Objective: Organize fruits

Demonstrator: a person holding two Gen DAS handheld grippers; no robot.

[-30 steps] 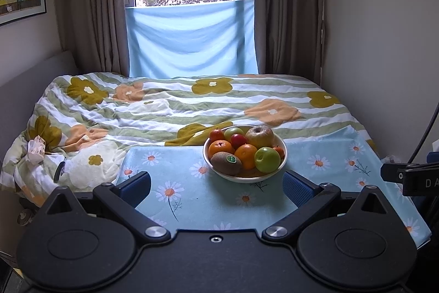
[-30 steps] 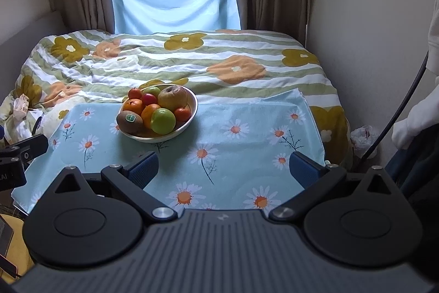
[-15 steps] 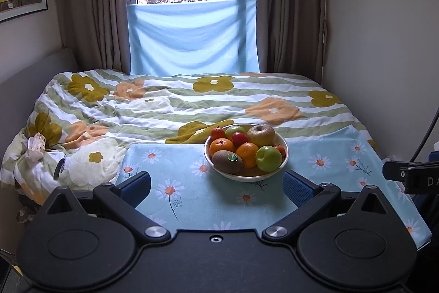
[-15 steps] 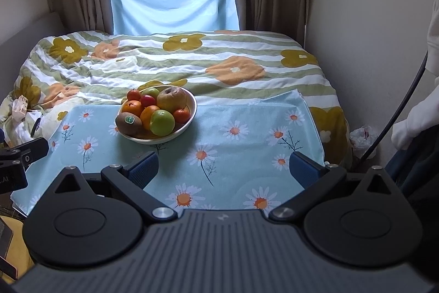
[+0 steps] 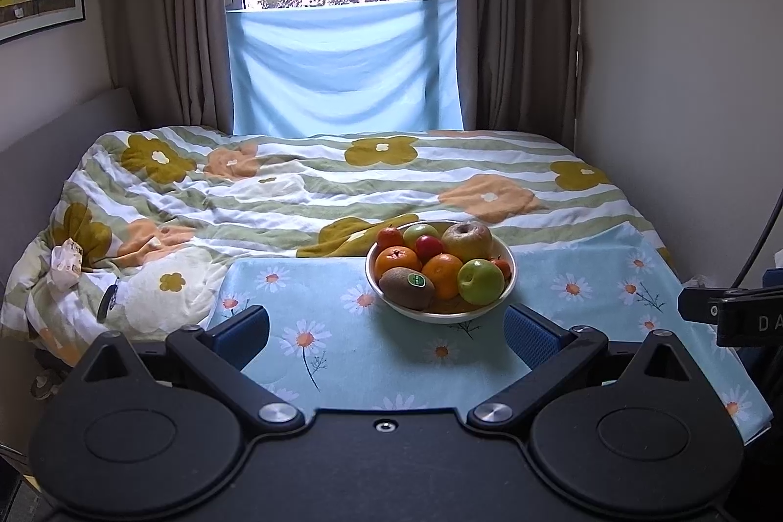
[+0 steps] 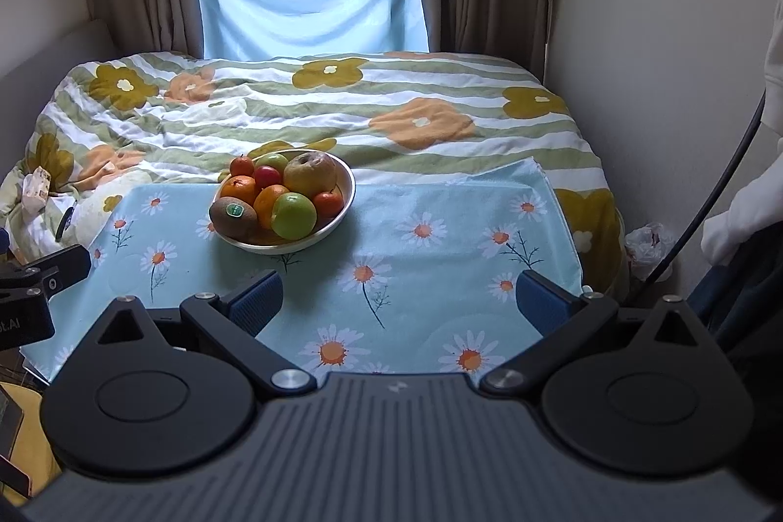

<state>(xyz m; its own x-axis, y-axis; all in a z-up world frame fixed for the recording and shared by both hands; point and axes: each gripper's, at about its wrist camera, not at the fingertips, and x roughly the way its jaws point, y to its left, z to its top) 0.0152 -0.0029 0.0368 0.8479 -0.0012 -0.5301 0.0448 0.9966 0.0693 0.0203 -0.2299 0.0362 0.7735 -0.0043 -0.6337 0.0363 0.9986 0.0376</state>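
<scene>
**A:** What has changed over the last second?

**B:** Very little. In the left wrist view the window fills more of the top than it did a second ago, so that camera has tipped up slightly. The bowl sits at the same spot on the daisy cloth, and the right wrist view is almost the same as before.

**A:** And for the task?

**B:** No fruit has moved. Kiwi, green apple, two oranges, the big yellowish apple and the small red ones all lie heaped in the bowl, at the far left part of the cloth on the bed. That fits either fruit gathered and done, or a pile waiting to be sorted; I can't tell which.

**A:** The tongs?

**B:** The left gripper has its blue pads spread wide, holding and touching nothing, with the bowl just beyond them. The right gripper is equally wide apart, empty over bare cloth, with the bowl far-left of it.
</scene>
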